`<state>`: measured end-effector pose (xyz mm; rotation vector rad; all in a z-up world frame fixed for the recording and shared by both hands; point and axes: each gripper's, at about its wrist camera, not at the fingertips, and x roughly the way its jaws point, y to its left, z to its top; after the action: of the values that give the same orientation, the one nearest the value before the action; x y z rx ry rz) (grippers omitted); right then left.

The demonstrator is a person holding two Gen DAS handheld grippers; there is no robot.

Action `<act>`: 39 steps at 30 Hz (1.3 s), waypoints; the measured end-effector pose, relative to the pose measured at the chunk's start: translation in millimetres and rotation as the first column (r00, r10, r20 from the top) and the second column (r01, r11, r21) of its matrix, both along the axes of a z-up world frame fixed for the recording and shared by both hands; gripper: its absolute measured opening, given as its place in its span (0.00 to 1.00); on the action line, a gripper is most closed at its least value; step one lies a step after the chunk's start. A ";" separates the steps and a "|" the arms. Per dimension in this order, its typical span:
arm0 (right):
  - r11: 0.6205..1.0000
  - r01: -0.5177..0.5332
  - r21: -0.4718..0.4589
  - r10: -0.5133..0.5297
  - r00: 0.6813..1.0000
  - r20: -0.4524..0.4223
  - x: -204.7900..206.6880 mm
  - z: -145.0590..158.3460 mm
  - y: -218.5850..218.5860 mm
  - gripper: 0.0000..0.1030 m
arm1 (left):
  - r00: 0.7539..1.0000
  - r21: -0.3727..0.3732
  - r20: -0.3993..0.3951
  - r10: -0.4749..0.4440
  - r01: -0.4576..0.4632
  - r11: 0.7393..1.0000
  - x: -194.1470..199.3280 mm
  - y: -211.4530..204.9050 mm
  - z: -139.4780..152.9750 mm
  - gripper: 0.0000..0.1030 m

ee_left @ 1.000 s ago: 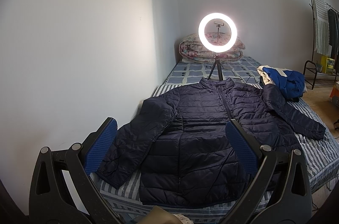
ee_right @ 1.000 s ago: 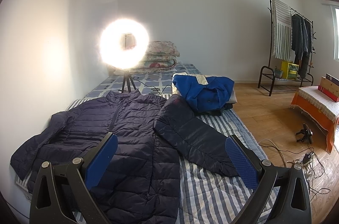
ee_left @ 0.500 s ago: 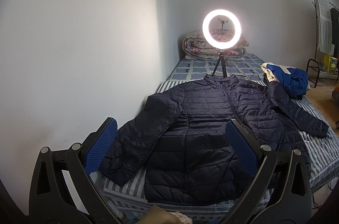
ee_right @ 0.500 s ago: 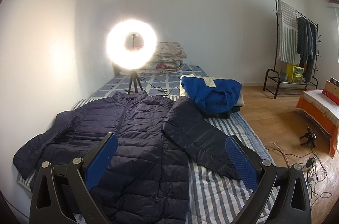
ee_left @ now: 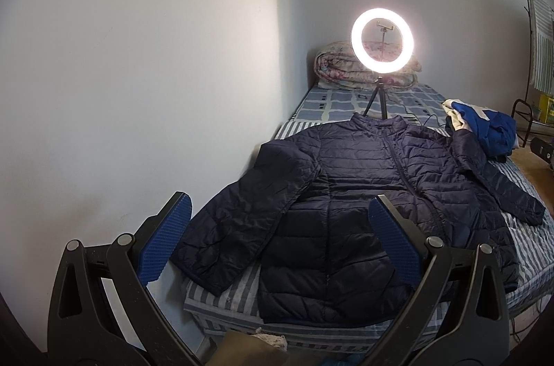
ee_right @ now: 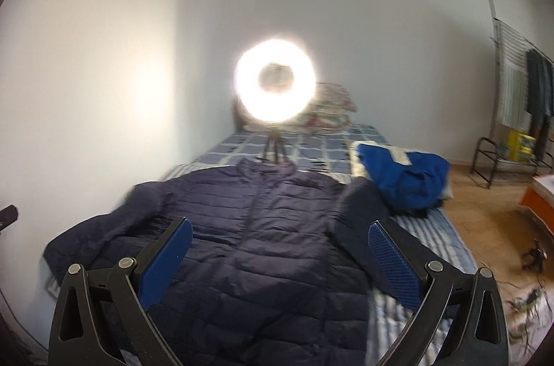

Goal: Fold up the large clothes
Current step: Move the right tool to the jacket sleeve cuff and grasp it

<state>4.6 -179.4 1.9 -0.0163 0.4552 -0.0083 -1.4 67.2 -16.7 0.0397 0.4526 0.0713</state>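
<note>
A dark navy quilted puffer jacket (ee_left: 363, 193) lies flat, front up and zipped, on a striped bed (ee_left: 526, 227), collar toward the far end and both sleeves spread out. It also shows in the right wrist view (ee_right: 263, 234). My left gripper (ee_left: 277, 241) is open and empty, held above the jacket's hem near its left sleeve. My right gripper (ee_right: 277, 262) is open and empty, held above the lower part of the jacket; this view is blurred.
A lit ring light on a tripod (ee_left: 382, 40) stands on the bed behind the collar, before a rolled quilt (ee_left: 339, 68). A blue garment pile (ee_left: 484, 127) lies by the right sleeve. White wall left. Clothes rack (ee_right: 519, 89) and floor cables (ee_right: 533, 255) are at right.
Both grippers have swung leftward and lifted slightly; the jacket sits further right and lower in both views. The right wrist view has gone blurry. The jacket has not moved.
</note>
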 end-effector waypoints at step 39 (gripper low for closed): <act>0.399 -0.914 0.072 0.808 0.314 -0.499 68.1 -184.4 393.5 0.54 | 0.982 -0.025 -0.126 0.138 -0.142 0.989 -90.5 91.4 -45.9 1.00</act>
<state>72.8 214.1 -182.5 -0.5245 0.8943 1.0914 -91.9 158.6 -62.6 -0.0214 0.5809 0.2007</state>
